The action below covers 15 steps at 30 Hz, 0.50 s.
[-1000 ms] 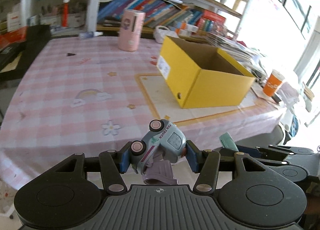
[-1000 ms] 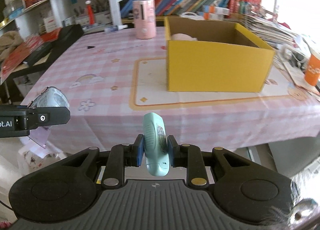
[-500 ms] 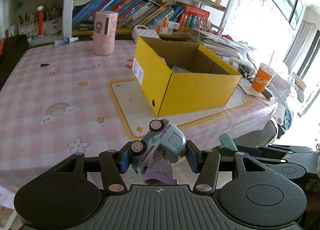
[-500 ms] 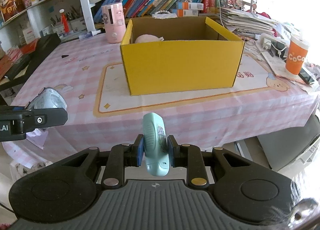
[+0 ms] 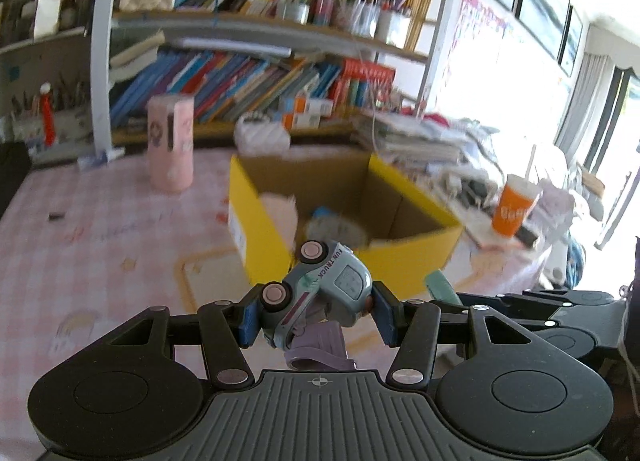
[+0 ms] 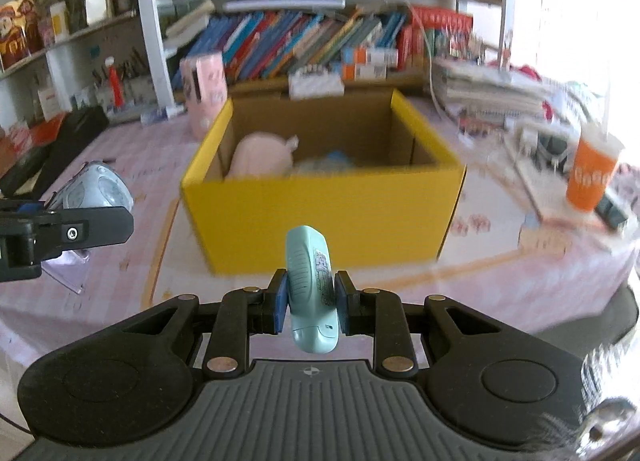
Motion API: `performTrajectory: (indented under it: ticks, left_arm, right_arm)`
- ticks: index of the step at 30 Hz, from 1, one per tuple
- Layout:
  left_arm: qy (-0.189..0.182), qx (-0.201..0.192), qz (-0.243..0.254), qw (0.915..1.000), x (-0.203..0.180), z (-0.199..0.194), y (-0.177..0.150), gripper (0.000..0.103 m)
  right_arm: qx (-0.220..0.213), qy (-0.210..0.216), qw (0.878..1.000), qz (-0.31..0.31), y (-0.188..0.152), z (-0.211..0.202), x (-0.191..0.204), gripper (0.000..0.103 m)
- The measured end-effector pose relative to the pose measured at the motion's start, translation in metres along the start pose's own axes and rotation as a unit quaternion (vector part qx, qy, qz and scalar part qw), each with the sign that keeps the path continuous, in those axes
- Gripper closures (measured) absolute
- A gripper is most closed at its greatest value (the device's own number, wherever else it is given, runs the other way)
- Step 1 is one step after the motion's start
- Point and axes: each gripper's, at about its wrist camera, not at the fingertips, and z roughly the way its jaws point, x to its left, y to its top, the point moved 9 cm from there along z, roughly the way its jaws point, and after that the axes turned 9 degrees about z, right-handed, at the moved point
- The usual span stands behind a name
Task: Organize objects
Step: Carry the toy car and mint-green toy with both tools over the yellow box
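My left gripper (image 5: 314, 315) is shut on a pale blue toy truck (image 5: 320, 293) with pink wheels and a lilac part hanging below it. In the right wrist view that truck (image 6: 96, 187) shows at the left edge. My right gripper (image 6: 311, 303) is shut on a flat mint-green gadget (image 6: 310, 293) held on edge. Ahead of both stands an open yellow cardboard box (image 6: 320, 213) on the pink checked tablecloth (image 5: 100, 245). A pink soft thing (image 6: 260, 155) and something pale blue (image 6: 336, 159) lie inside the box. Both grippers hover short of its near wall.
A pink cylinder holder (image 5: 170, 143) stands behind the box to the left. An orange paper cup (image 6: 592, 177) and stacked papers (image 6: 496, 89) crowd the table's right side. Bookshelves (image 5: 256, 73) run along the back. A dark case (image 6: 72, 133) lies at the far left.
Both grippers have come closer to the yellow box and a little higher, each still holding its object. The box's inside now shows in both views.
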Motion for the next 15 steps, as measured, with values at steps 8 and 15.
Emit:
performTrajectory:
  ticks: [8, 15]
  left_arm:
    - [0.019, -0.029, -0.001, 0.9994, -0.004, 0.033, 0.042, 0.049]
    - [0.043, -0.024, -0.007, 0.9988, -0.007, 0.062, 0.057, 0.049]
  right_arm:
    - [-0.06, 0.024, 0.997, -0.036, 0.064, 0.017, -0.011, 0.08]
    - [-0.062, 0.052, 0.995, -0.06, 0.096, 0.052, -0.015, 0.08]
